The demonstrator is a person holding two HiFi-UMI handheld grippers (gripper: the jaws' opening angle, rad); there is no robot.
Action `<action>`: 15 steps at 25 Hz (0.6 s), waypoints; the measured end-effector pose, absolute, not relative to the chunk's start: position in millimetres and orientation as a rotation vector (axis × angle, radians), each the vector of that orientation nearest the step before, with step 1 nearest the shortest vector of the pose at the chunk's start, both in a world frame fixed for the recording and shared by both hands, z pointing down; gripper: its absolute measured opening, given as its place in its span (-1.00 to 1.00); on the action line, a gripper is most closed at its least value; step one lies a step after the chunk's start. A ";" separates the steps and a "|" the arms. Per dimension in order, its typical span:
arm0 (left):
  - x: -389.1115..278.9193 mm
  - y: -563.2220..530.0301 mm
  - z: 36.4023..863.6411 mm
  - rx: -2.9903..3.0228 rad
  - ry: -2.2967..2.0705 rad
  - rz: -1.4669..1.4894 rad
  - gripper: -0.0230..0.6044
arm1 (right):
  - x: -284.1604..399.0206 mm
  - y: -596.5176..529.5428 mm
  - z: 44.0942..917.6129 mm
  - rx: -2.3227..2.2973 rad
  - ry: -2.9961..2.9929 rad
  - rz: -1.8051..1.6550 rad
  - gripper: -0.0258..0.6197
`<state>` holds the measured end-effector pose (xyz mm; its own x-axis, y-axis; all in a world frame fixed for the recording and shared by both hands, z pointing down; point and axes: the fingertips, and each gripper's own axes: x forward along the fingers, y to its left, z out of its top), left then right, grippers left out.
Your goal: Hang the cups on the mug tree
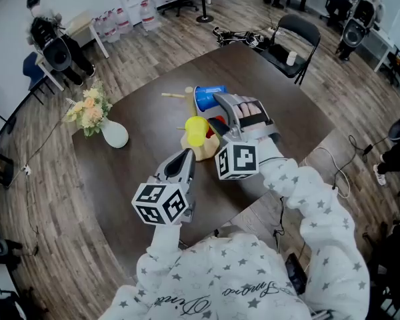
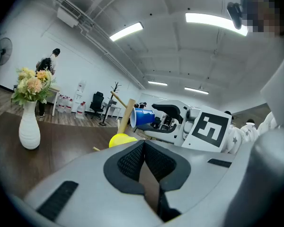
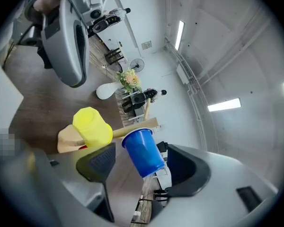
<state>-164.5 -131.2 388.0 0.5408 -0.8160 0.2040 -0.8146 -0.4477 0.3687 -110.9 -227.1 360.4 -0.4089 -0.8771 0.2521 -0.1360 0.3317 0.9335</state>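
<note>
A wooden mug tree (image 1: 203, 149) stands mid-table. A yellow cup (image 1: 197, 130) hangs on it, mouth down. A blue cup (image 1: 208, 97) sits on an upper peg (image 3: 132, 127), lying sideways. My right gripper (image 3: 141, 167) is open, and the blue cup (image 3: 144, 151) lies between its jaws with a gap on each side. In the head view the right gripper (image 1: 219, 111) reaches in from the tree's right. My left gripper (image 1: 185, 157) is shut and empty, just in front of the tree; the yellow cup (image 2: 122, 139) shows past its tips.
A white vase of flowers (image 1: 113, 133) stands on the dark table (image 1: 147, 179) left of the tree. A black chair (image 1: 297, 35) is at the table's far corner. People sit at desks along the walls. Cables lie on the floor at right.
</note>
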 end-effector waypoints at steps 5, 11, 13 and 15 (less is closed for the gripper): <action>-162.9 -130.6 386.8 2.364 -1.324 0.003 -0.85 | -108.8 -215.8 357.6 0.974 -1.887 -1.059 -0.15; -157.1 -122.2 386.2 2.375 -1.334 0.015 -0.85 | -99.9 -197.9 364.2 1.066 -2.036 -0.882 -0.45; -157.5 -120.5 385.8 2.379 -1.341 0.018 -0.85 | -98.8 -193.4 368.3 1.090 -2.115 -0.784 -0.55; -159.4 -120.0 384.8 2.386 -1.350 0.010 -0.85 | -99.5 -190.5 375.2 1.091 -2.199 -0.674 -0.61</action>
<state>-159.4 -120.0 384.8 0.5340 -0.8220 0.1976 -0.8248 -0.4552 0.3354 -99.5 -190.5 375.2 -0.4919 -0.8252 0.2777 -0.5279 0.5363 0.6586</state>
